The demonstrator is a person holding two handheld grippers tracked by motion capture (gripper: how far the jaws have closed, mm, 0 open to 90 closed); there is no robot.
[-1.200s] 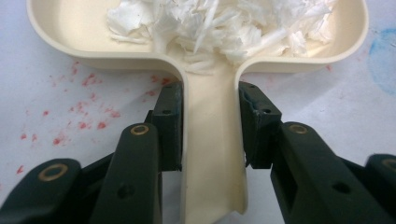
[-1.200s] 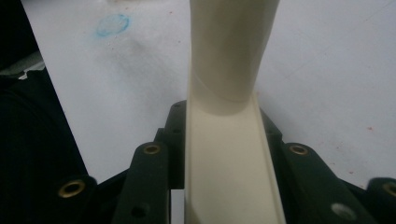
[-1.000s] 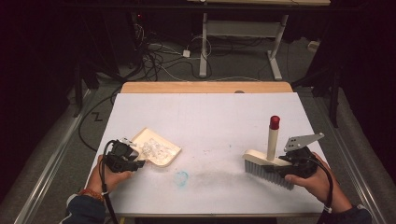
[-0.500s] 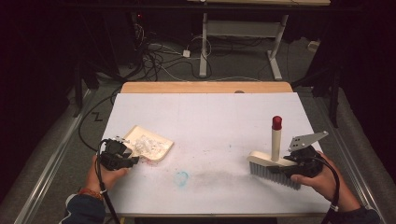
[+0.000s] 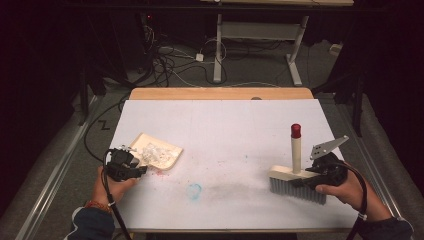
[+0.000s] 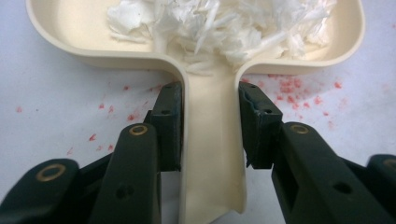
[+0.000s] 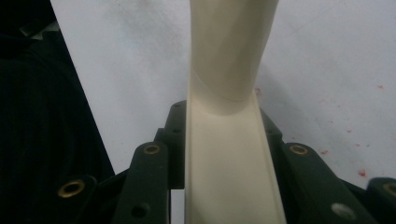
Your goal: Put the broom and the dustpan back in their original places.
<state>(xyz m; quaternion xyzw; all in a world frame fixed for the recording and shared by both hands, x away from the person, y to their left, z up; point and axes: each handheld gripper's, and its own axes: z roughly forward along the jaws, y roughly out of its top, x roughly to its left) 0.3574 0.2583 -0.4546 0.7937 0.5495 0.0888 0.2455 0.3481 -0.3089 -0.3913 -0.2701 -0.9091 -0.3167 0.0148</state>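
Resting on the white table (image 5: 220, 130), the cream dustpan (image 5: 156, 154) sits at the left, near the front edge, with a heap of white shreds (image 5: 154, 153) in its tray. The left tool (image 5: 131, 169) is just beside it, at its near end, held in the person's left hand (image 5: 114, 186). In the left gripper view the two black jaws straddle the dustpan's handle (image 6: 212, 154): the left jaw lies against the handle's side, while the right jaw stands a little off it (a thin gap shows there), so the tool is parted around the handle and not clenched on it. Red specks (image 6: 299, 91) dot the table on both sides of the handle.

At the right, the brush (image 5: 296, 179) lies with its grey bristles on the table and its cream handle, tipped in red, standing upright. The right tool (image 5: 320, 176), in the right hand (image 5: 350, 192), is clenched on the brush; the right gripper view shows both jaws pressed to the sides of the cream back.

Between the two, near the front, a small blue ring mark (image 5: 194, 190) and a grey smear (image 5: 235, 188) lie on the table.
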